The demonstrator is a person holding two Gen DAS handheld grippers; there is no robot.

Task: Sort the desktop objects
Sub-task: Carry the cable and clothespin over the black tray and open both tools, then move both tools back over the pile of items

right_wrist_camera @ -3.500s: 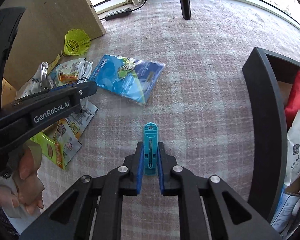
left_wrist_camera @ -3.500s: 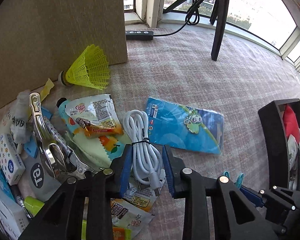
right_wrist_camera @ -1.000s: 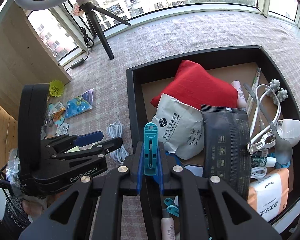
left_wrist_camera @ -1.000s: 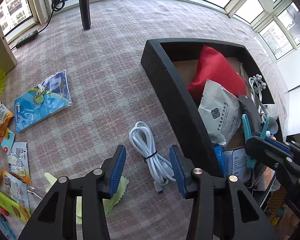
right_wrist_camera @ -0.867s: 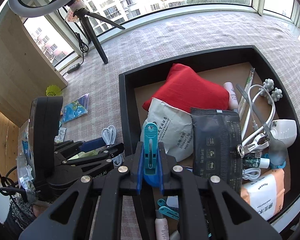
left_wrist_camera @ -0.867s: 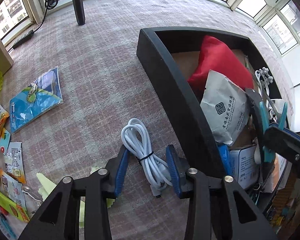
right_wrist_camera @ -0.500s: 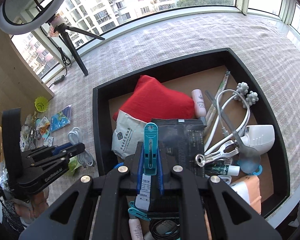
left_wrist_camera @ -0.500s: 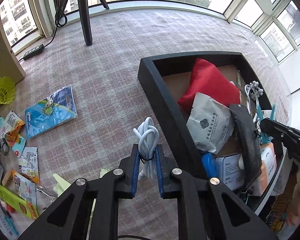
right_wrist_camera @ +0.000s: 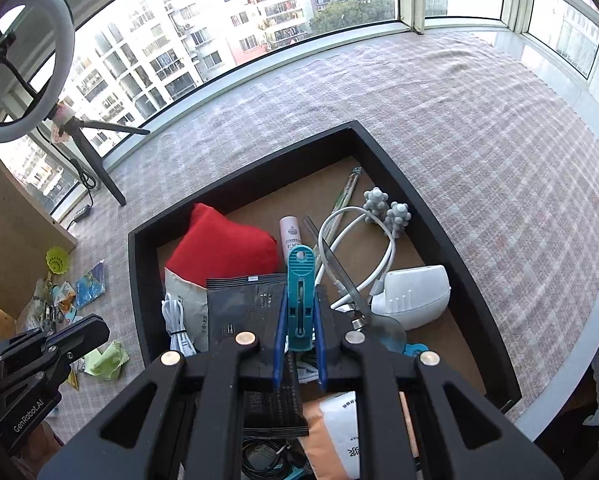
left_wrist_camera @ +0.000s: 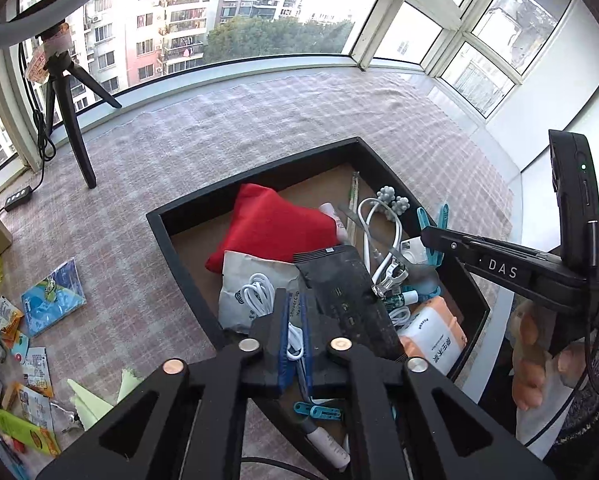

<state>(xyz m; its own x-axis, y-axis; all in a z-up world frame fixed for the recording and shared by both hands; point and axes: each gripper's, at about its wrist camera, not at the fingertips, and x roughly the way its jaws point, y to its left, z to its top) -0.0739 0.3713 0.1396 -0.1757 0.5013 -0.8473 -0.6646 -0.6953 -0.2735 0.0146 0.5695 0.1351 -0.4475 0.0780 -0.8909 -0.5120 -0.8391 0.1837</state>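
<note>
Over the black rectangular tray [left_wrist_camera: 187, 248], your left gripper [left_wrist_camera: 295, 336] is opening, the coiled white cable [left_wrist_camera: 259, 298] loose between its pads on a white pouch. Your right gripper [right_wrist_camera: 299, 330], also opening, has the teal plastic clothespin [right_wrist_camera: 300, 300] between its pads.

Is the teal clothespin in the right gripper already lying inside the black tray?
No: the teal clothespin stands upright between the right gripper's opening jaws, above the black tray.

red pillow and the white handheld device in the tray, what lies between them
In the right wrist view, a pink tube and a looped white cable lie between the red pillow and the white device.
</note>
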